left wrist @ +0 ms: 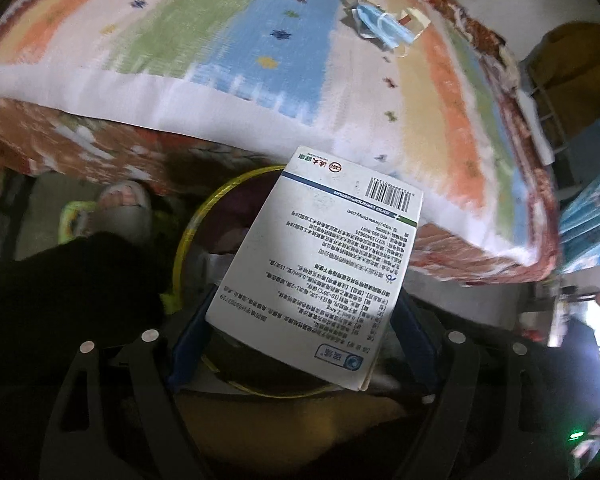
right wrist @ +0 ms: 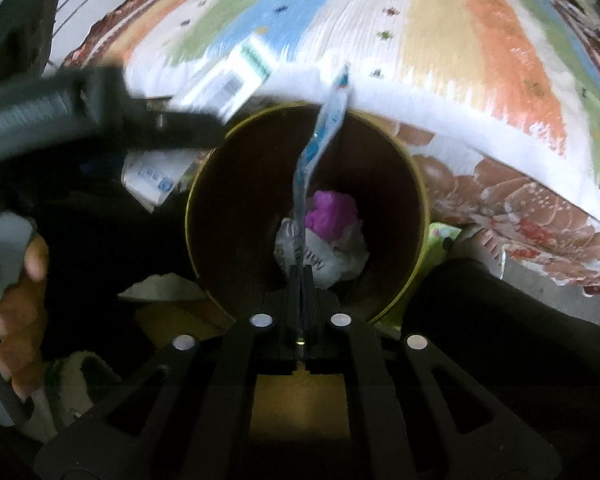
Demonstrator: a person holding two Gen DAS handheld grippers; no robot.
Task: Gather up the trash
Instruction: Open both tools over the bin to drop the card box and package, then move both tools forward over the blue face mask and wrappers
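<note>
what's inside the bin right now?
Inside the bin: a purple wad on a crumpled white bag. The wrapper in the right gripper hides part; beneath them is unseen.

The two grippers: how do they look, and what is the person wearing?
Both grippers are black frames with triangular cut-outs and round silver studs. The left gripper has blue fingers; the right gripper has narrow black fingers. The person wears dark clothing.
</note>
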